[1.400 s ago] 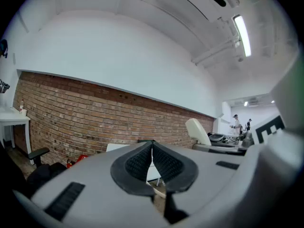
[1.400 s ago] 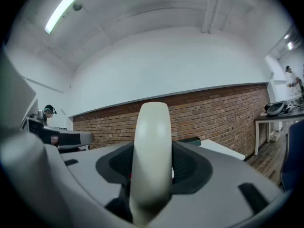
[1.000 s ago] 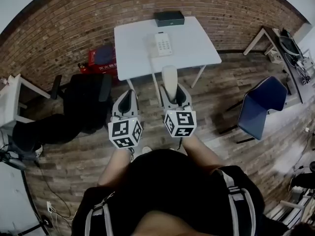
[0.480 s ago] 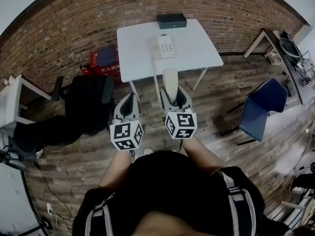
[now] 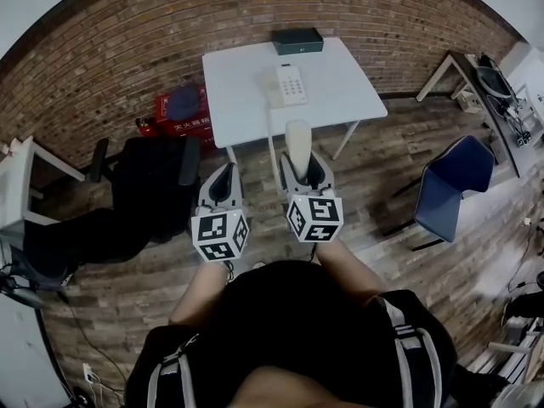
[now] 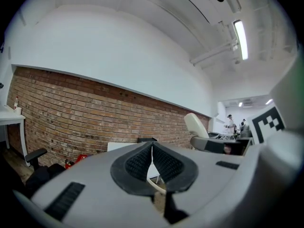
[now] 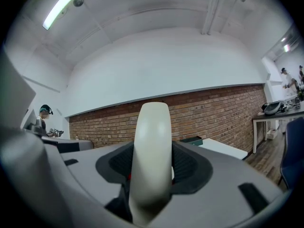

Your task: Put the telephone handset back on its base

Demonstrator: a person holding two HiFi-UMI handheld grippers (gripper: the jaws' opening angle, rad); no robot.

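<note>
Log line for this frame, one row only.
left hand-held gripper: shut, empty | right hand-held gripper: shut on cream plastic telephone handset | white keypad telephone base: on white square table

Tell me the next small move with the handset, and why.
Probably carry the right gripper forward toward the white table. Its jaws are closed on the cream handset, held over the floor short of the table, and the keypad base lies farther ahead on it.

Your black top has grey-striped shoulder straps. Your left gripper and right gripper are grey shells with black ribbed pads. Each carries a cube of black-and-white square markers.
</note>
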